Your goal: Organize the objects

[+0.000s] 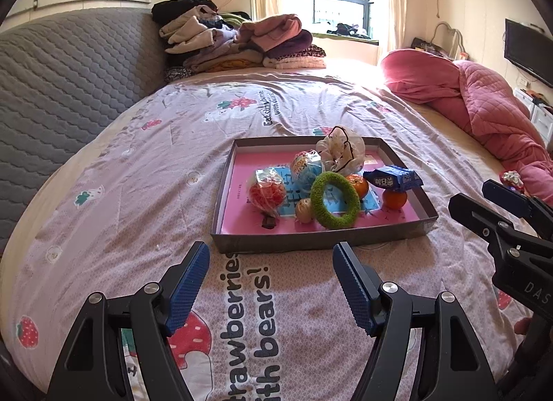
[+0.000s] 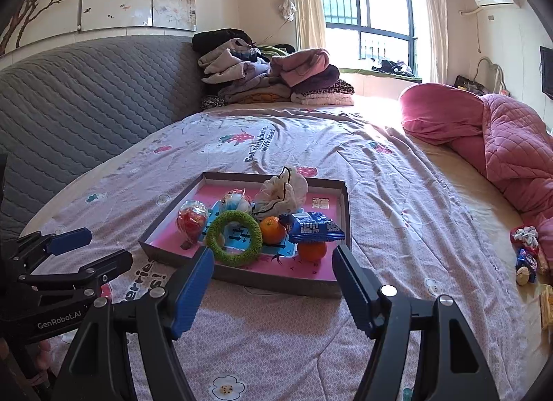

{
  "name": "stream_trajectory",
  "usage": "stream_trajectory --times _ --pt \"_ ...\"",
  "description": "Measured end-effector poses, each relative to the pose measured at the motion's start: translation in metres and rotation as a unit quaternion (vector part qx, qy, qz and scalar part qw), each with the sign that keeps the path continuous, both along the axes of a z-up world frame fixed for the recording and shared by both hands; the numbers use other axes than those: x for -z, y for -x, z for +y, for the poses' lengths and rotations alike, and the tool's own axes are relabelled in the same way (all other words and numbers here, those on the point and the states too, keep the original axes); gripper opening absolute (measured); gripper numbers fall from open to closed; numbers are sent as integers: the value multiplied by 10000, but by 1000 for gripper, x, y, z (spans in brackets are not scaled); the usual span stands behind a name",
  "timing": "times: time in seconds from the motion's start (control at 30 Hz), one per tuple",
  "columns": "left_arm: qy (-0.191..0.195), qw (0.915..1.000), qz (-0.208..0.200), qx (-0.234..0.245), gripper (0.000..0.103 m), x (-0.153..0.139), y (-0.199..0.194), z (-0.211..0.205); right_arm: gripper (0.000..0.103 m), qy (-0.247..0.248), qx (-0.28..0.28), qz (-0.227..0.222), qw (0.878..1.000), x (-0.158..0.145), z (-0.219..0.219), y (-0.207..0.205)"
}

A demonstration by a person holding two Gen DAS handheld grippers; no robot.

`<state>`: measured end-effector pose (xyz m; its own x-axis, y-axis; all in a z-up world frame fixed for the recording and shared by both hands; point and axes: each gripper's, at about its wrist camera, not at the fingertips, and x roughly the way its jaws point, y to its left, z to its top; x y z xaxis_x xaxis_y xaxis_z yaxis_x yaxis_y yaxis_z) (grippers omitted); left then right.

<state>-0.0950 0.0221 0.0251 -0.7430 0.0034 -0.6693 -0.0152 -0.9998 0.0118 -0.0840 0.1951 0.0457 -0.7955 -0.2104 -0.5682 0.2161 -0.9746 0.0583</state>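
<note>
both claws, left claw (image 1: pixel 271 256) and right claw (image 2: pixel 273 259), hover level, spread wide and empty before the tray (image 1: pixel 321 237).

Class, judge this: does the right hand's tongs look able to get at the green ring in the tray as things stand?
Probably yes. The right tongs are open and empty, and the green ring leans near the tray's low front wall, with nothing in between.

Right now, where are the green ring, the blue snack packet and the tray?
green ring (image 1: pixel 334 200): left wrist view, lower fuzzy band.
blue snack packet (image 2: pixel 312 226): right wrist view, printed top face.
tray (image 1: pixel 311 240): left wrist view, near grey wall.
</note>
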Motion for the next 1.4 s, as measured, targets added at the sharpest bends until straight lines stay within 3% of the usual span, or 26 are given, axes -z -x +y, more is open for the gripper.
stream_trajectory --times 0.6,1.4 --pt "-129 9997 187 -132 75 13 -23 -13 71 -1 234 -75 9997 26 2 -13" --pt "-117 9998 63 -179 75 57 -14 -23 71 -200 565 -337 9976 67 6 -12"
